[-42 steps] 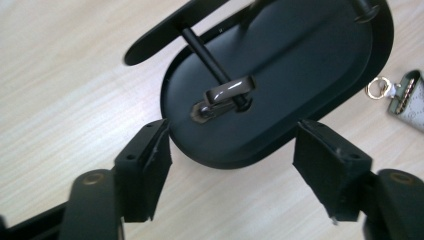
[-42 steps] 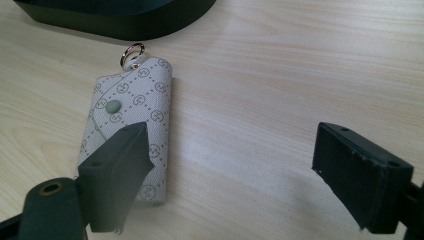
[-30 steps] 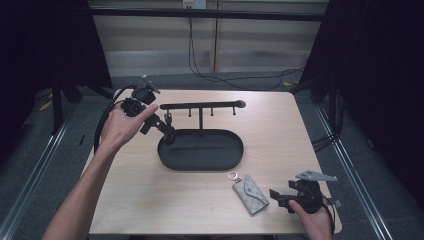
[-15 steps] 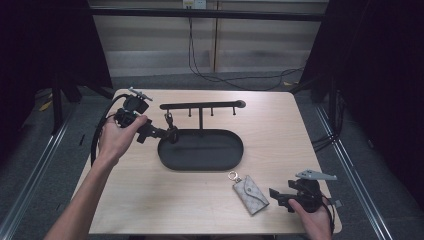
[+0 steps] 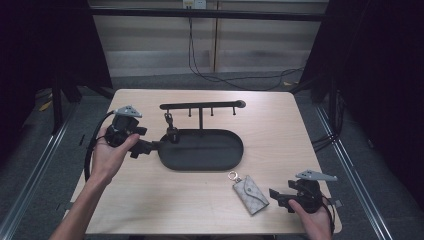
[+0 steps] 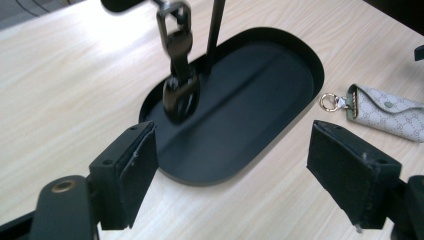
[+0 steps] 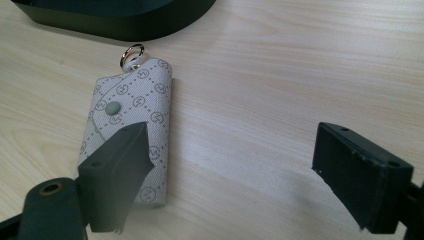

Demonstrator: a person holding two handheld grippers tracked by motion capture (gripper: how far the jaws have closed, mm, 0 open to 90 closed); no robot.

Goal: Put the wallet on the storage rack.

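A black stand has an oval tray base (image 5: 220, 155) and a T-shaped hook bar (image 5: 200, 105). From the bar's left hook a black clasp keychain (image 5: 170, 129) (image 6: 177, 75) hangs down to the tray (image 6: 250, 105). My left gripper (image 5: 148, 148) (image 6: 235, 175) is open just left of the tray, pointing at the clasp with nothing between its fingers. A pale monogram key pouch (image 5: 250, 194) (image 7: 131, 120) (image 6: 387, 111) with a gold ring (image 7: 131, 51) lies flat near the front edge. My right gripper (image 5: 278, 196) (image 7: 237, 175) is open, its left finger (image 7: 117, 172) over the pouch's near corner.
The tray's rim (image 7: 130, 25) lies just beyond the pouch's ring. Two further hooks on the bar hang bare. Bare wooden tabletop (image 5: 280, 125) spreads right of the stand. Cables trail from both grippers, and the table's front edge is close to my right hand.
My left gripper has drawn back from the hanging clasp, moving left and toward the near side of the table. The clasp stays on its hook. The right gripper and pouch have not moved.
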